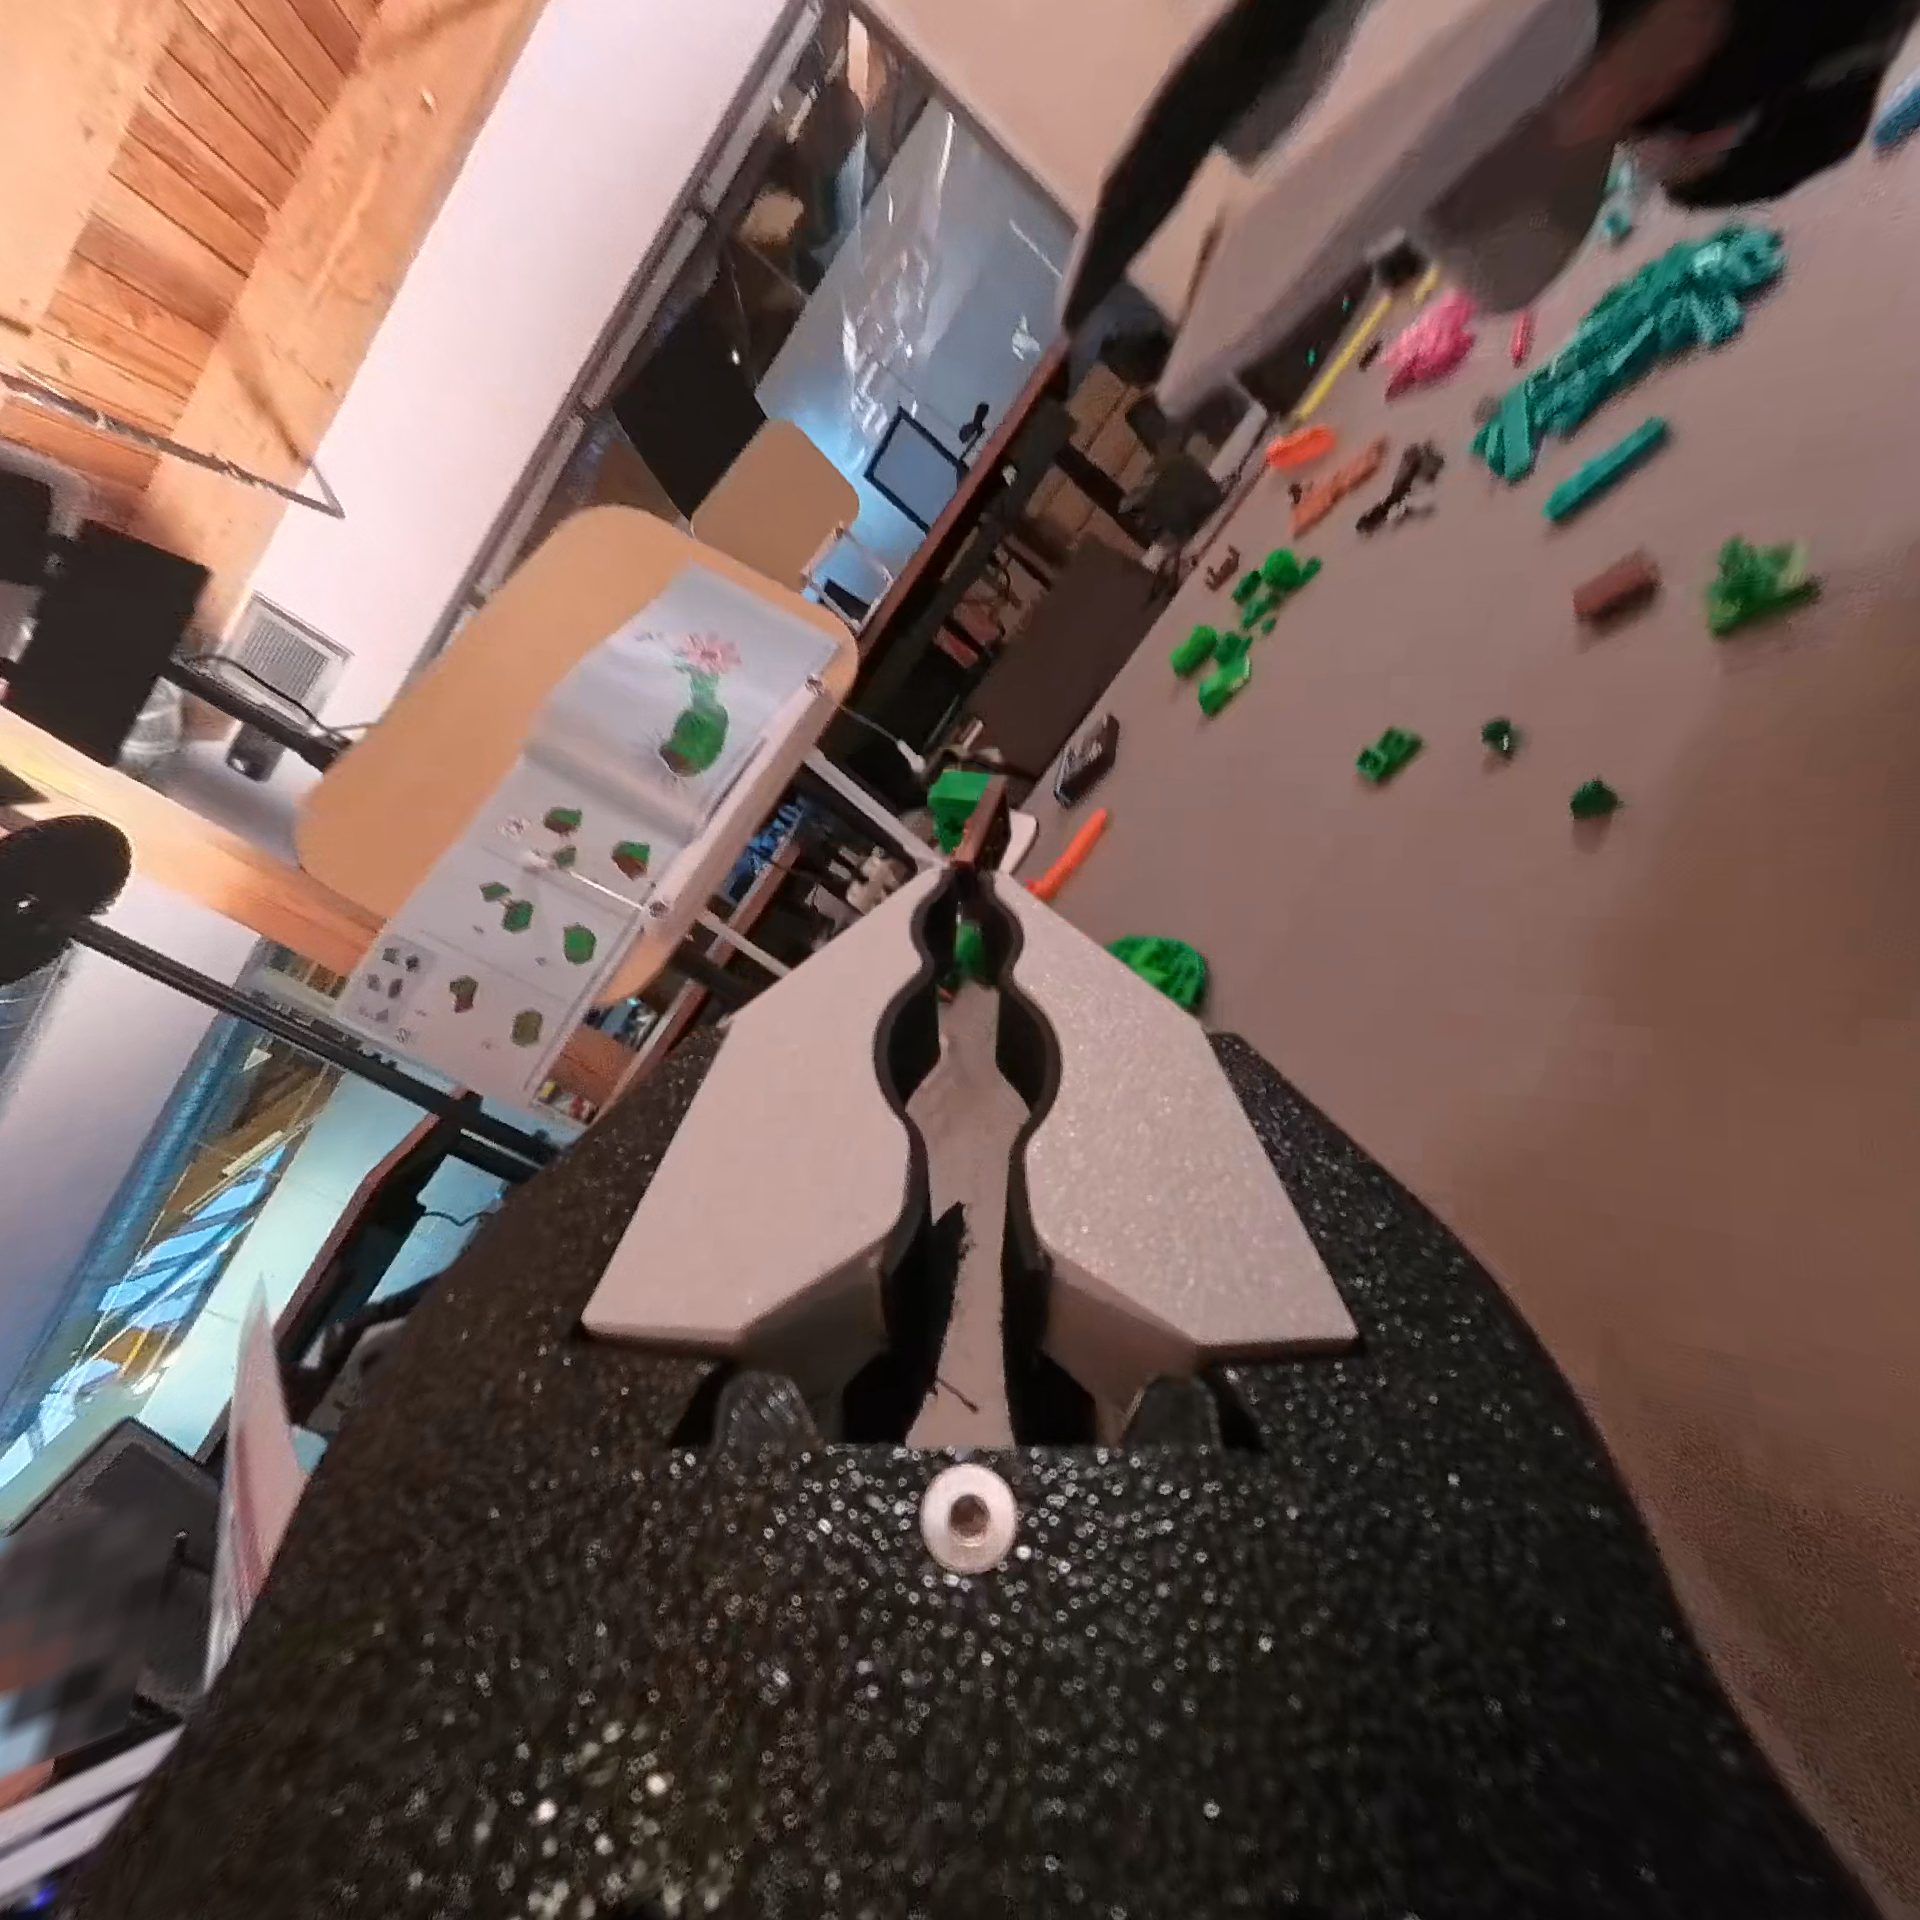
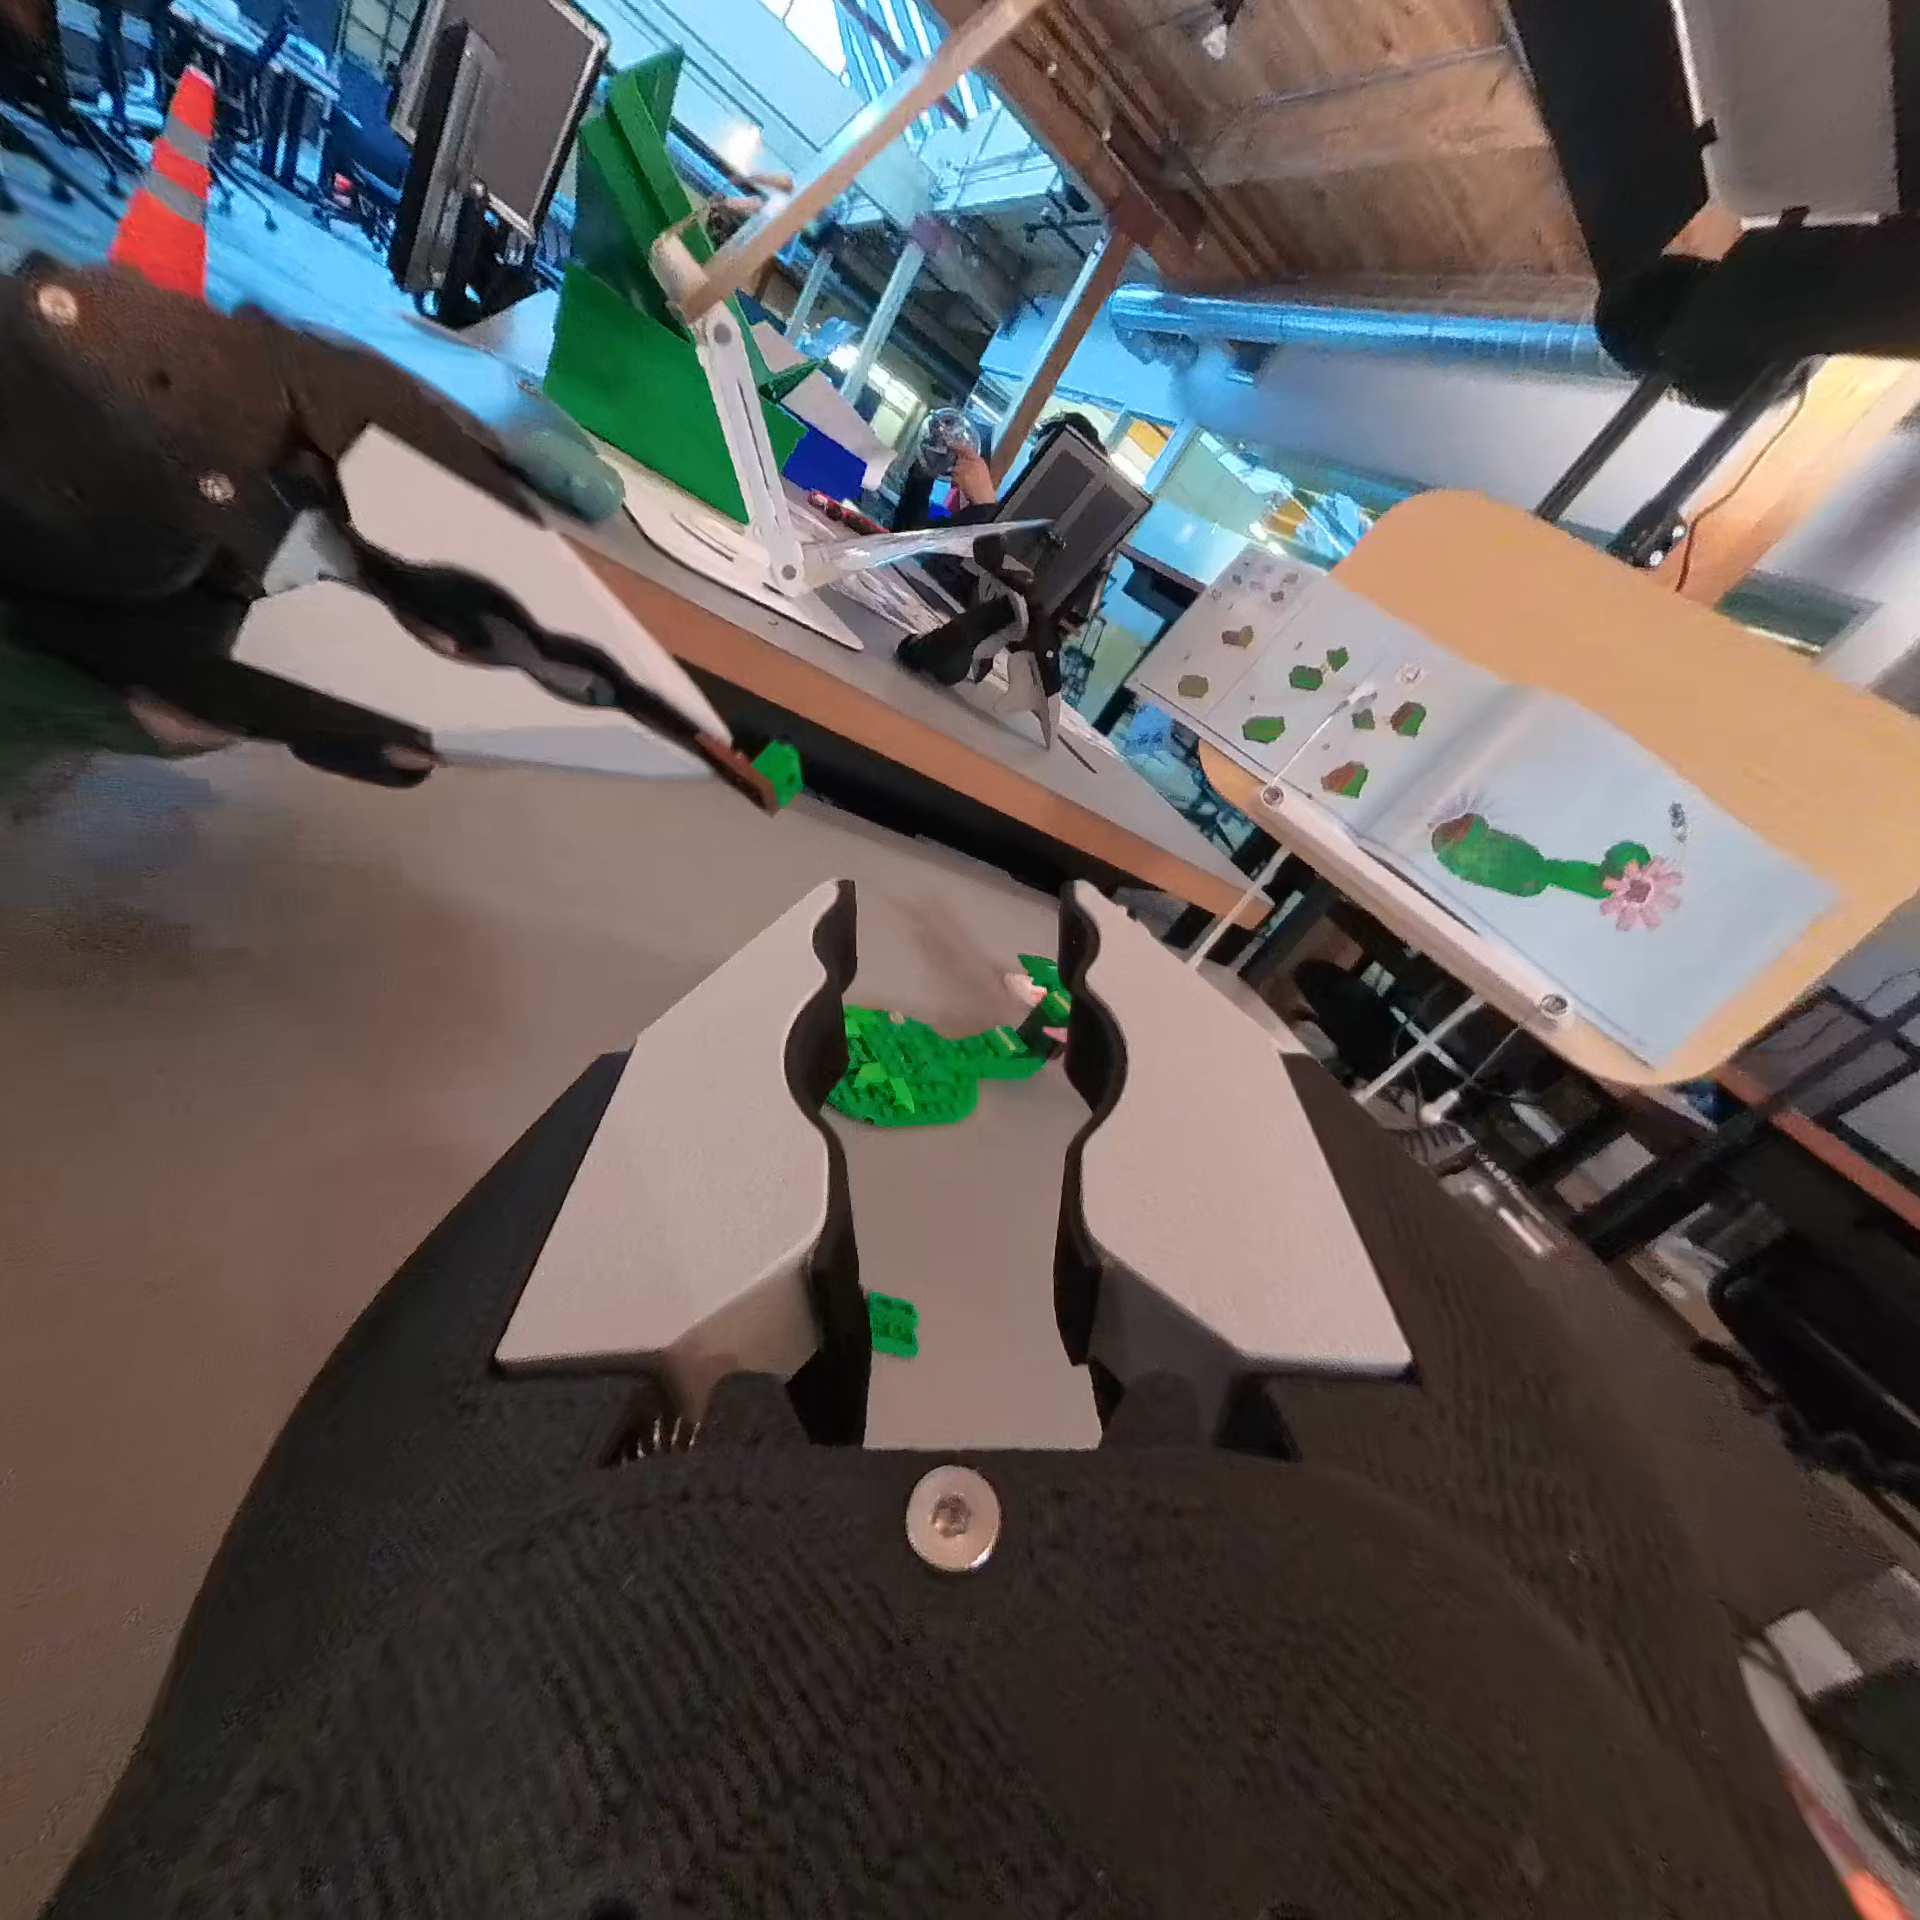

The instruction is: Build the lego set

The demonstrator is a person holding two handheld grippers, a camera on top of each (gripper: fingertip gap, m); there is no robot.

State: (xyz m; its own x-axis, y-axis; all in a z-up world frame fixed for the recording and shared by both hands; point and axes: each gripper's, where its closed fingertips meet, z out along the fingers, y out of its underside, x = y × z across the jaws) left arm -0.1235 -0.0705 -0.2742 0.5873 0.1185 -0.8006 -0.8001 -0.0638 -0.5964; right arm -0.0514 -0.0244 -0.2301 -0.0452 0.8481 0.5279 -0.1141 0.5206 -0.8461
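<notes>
The left gripper [image 1: 961,881] sits at frame centre with its tips pressed together on a small brown-and-green piece [image 2: 771,774] — seen from the right wrist view at centre left, lifted off the table [image 2: 260,1039]. The right gripper [image 2: 956,914] is spread and empty, with the green cactus build [image 2: 914,1060] lying on the table between its fingers, mid-frame, and one loose green brick [image 2: 891,1325] nearer the camera. More loose bricks [image 1: 1621,343] are scattered over the upper right of the left view.

The piece looks light, rigid and smooth, so likely to twist in a tip pinch; flat sides are the best hold. The build is probably fragile at its thin arm — better gripped across the broad body.

An instruction sheet [image 2: 1507,800] stands at right; no writing or brand is readable
</notes>
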